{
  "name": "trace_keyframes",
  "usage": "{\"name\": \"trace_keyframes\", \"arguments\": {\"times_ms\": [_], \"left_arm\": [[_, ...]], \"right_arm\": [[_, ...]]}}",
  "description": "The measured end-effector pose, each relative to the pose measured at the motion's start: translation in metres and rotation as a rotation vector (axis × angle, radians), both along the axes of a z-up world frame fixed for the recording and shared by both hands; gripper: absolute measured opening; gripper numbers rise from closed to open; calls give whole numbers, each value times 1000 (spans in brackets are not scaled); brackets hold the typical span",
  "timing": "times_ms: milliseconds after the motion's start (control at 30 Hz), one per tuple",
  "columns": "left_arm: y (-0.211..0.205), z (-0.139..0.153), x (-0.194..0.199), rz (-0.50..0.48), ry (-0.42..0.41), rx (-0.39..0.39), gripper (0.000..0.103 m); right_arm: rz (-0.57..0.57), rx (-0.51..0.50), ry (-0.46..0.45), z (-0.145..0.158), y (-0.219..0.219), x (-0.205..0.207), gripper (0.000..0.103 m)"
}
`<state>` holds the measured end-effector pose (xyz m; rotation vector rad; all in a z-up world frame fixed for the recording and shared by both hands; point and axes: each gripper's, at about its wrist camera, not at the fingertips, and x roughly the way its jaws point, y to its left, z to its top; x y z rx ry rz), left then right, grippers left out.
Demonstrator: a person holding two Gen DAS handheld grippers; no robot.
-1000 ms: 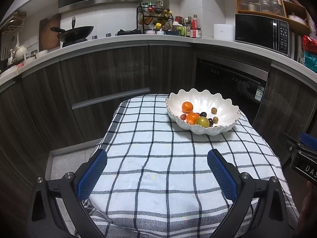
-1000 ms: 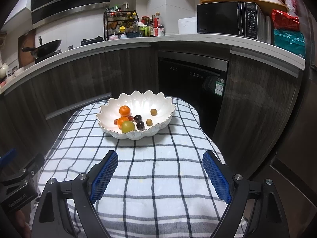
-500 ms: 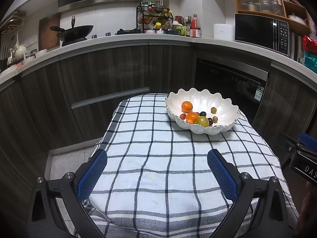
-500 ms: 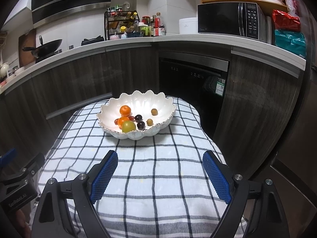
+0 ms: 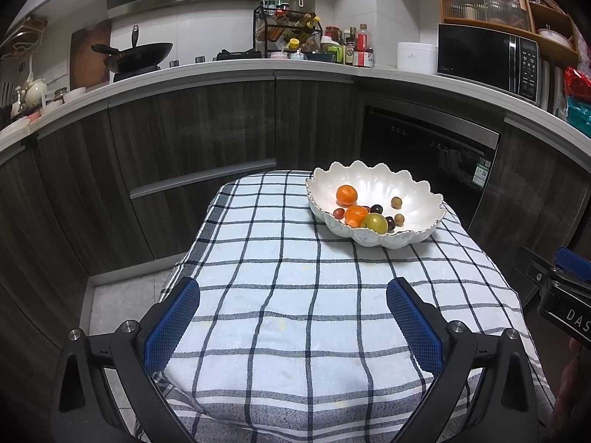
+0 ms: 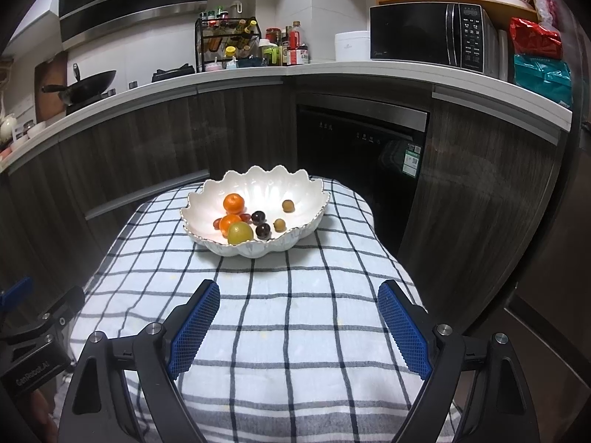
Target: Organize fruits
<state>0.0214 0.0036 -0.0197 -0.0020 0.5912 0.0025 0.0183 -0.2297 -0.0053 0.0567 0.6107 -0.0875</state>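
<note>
A white scalloped bowl [image 5: 421,203] [image 6: 310,192] stands on the far right part of a small table covered by a checked cloth [image 5: 295,295] [image 6: 288,313]. Inside lie two oranges [image 5: 346,194] [image 6: 233,202], a yellow-green fruit [image 5: 373,222] [image 6: 240,232], dark grapes [image 6: 263,230] and small brown fruits [image 6: 288,205]. My left gripper [image 5: 293,295] hangs open over the near cloth, well short of the bowl, nothing between its blue pads. My right gripper [image 6: 298,297] is likewise open and empty, in front of the bowl.
Dark wood cabinets and a built-in dishwasher [image 6: 362,155] curve closely behind the table. The counter above carries a wok [image 5: 136,55], a spice rack [image 5: 286,29], bottles and a microwave [image 6: 428,37]. Part of the other gripper shows at each view's edge [image 5: 565,295] [image 6: 33,347].
</note>
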Motion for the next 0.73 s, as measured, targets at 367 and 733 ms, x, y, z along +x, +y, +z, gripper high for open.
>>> {"name": "trace_keyframes", "arguments": {"times_ms": [367,733], "left_arm": [[2,-1,2,-2,7,-4,103],[2,-2,3,-8,5,3,103]], "right_arm": [[2,-2,3,0,1,0,88],[-4,1,7,-2,1,1,88]]}}
